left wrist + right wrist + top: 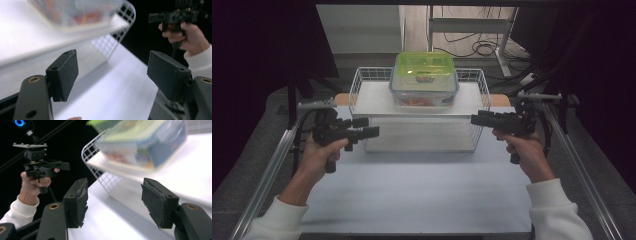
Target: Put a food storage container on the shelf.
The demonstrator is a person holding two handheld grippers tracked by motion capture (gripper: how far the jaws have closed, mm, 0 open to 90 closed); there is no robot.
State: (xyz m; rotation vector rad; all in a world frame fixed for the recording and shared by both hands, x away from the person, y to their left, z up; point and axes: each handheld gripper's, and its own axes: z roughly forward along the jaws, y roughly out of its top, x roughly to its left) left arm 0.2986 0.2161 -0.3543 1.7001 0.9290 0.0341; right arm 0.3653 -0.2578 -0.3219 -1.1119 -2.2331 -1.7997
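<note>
High view: left gripper (368, 127) and right gripper (477, 119) gaping, nothing between jaws, flanking wire basket (357, 85); green-lidded container (424, 79) on white board (372, 100) across it, contents blurred, perhaps food.

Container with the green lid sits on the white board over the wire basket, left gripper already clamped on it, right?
Not clamped. The high view shows the left gripper open and short of the container, which does sit on the white board over the wire basket. In the left gripper view nothing is between its pads.
</note>
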